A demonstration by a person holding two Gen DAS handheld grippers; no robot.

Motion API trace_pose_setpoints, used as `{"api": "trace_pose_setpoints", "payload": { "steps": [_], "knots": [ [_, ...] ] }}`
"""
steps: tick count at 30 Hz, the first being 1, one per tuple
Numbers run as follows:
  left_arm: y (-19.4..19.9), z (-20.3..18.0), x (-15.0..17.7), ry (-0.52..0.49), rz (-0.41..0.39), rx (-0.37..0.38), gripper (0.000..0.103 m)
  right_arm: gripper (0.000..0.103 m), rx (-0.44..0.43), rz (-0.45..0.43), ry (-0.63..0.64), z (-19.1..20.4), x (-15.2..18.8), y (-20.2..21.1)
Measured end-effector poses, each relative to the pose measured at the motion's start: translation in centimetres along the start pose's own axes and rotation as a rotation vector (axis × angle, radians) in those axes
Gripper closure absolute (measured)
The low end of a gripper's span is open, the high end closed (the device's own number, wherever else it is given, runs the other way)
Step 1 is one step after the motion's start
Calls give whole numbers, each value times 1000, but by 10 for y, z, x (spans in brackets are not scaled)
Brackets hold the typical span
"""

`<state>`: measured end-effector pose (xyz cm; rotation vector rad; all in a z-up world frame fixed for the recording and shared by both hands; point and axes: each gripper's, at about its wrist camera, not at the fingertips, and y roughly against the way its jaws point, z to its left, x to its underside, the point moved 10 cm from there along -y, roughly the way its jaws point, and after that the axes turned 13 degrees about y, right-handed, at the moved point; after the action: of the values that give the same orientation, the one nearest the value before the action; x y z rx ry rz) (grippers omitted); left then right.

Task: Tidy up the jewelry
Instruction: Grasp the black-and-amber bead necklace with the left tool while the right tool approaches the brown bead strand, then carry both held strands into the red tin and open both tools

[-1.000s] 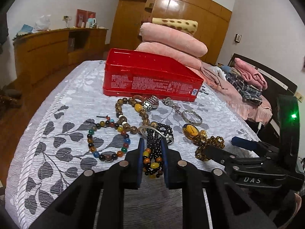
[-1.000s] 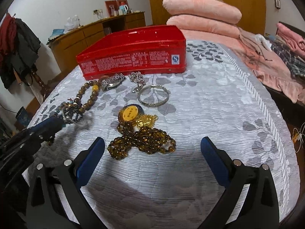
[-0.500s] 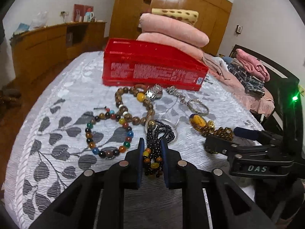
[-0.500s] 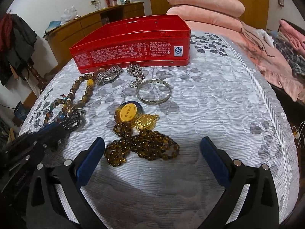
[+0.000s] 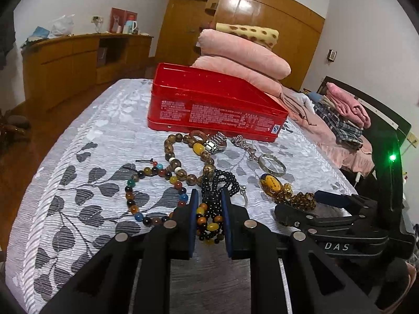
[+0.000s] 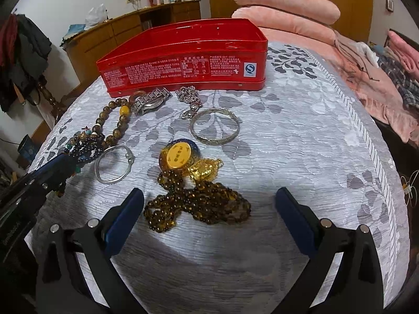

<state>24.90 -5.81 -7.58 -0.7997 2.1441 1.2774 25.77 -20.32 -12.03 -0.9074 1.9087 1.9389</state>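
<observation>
My left gripper is shut on a black bead necklace with amber beads, which trails forward onto the bedspread; it also shows at the left of the right wrist view. My right gripper is open and empty, its jaws either side of a brown bead necklace with a yellow pendant. An open red tin stands behind the jewelry. A multicoloured bead bracelet, a large brown bead bracelet, a metal watch, a silver chain and two silver bangles lie on the bedspread.
The jewelry lies on a grey-white leaf-patterned bedspread. Pink rolled bedding is stacked behind the tin. Folded clothes lie at the right. A wooden sideboard stands at the left, beyond the bed's edge.
My left gripper, still holding the black necklace, has lifted and moved toward the red tin, uncovering the plain silver bangle. My right gripper has edged forward over the brown necklace.
</observation>
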Motion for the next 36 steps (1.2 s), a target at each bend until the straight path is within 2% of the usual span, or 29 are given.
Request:
{"api": "trace_pose_setpoints", "payload": {
  "steps": [2,7,11,14,17,20,23,24,26,31,36],
  "knots": [
    [-1,0,-2,-3,-9,-5,86,7,2,8,10,1,-1,-2],
    [1,2,-6,0,-22,-9,86,44,30,-9,35,0,-2,1],
    [2,7,-9,8,-31,-16,86,60,16,-11,40,-4,-1,6],
    [2,9,-9,13,-30,-15,86,62,-25,-8,44,-2,2,11],
    [0,9,-9,12,-25,-13,86,59,-52,-13,40,2,2,12],
    [-1,8,-9,11,-23,-12,86,37,-63,-11,38,5,-1,9],
    [-2,8,-10,9,-20,-14,86,33,-47,-4,51,8,-5,2],
    [-3,8,-9,9,-19,-14,86,36,-37,-4,59,9,-7,0],
    [-4,9,-9,11,-16,-16,86,49,-5,-4,72,7,-9,-1],
    [-4,10,-9,9,-18,-18,86,66,-13,-13,63,2,-7,3],
    [-4,10,-10,10,-22,-26,86,71,-58,-37,48,7,-6,11]
  ]
}}
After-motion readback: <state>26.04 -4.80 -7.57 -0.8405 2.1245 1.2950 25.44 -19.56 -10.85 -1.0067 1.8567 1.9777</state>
